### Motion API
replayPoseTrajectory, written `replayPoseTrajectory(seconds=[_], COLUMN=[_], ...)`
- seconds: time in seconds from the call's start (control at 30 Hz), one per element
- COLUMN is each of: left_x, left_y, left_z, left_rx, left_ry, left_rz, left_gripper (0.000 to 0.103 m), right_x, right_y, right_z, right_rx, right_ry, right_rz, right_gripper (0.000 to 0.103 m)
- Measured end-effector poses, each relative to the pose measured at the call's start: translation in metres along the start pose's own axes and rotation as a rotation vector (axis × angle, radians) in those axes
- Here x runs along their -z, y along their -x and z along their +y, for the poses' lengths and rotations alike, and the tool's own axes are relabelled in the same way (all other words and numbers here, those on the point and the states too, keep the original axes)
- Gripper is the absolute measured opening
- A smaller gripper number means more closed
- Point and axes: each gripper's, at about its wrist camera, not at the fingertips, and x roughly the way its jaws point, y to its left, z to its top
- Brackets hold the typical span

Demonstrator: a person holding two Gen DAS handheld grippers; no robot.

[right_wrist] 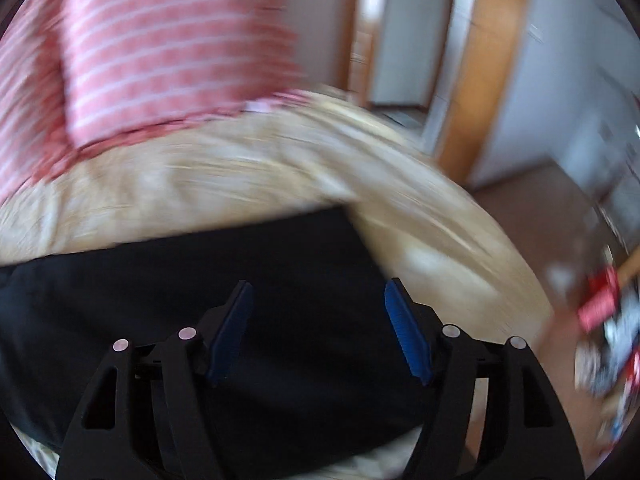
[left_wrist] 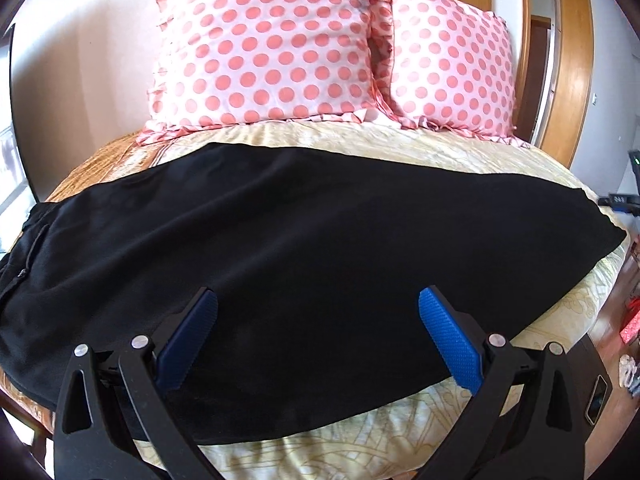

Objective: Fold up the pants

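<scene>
Black pants [left_wrist: 304, 240] lie flat across a bed, folded lengthwise, waistband at the left and leg ends at the right. My left gripper [left_wrist: 318, 300] is open and empty, its blue pads above the near edge of the pants near the middle. In the blurred right wrist view, my right gripper [right_wrist: 319, 294] is open and empty over the leg end of the pants [right_wrist: 224, 280], close to their right edge.
The bed [left_wrist: 400, 148] has a cream and yellow patterned cover. Two pink polka-dot pillows [left_wrist: 272, 44] stand at its head. A wooden door frame [left_wrist: 568, 64] and floor clutter [left_wrist: 632, 328] are on the right.
</scene>
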Motion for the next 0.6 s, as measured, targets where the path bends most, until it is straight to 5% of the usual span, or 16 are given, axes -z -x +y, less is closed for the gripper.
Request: replayPoseTrajectory(seconds=[0.17, 0.43, 0.6], left_x=[-0.001, -0.003, -0.004], left_y=[-0.005, -0.007, -0.008], left_z=[-0.006, -0.008, -0.010], left_rx=[0.028, 0.048, 0.046], left_ry=[-0.003, 0.000, -0.005], left_rz=[0.011, 0.022, 0.026], left_gripper=[0.101, 0.101, 0.101], right_x=[0.033, 0.063, 0.064], right_y=[0.000, 0.024, 0.023], right_z=[-0.050, -0.037, -0.037], right_rx=[-0.058, -0.229, -0.308], right_ry=[-0.147, -0.202, -0.270], right_rz=[0.015, -0.117, -0.123], right_gripper=[0.070, 0.063, 0.057])
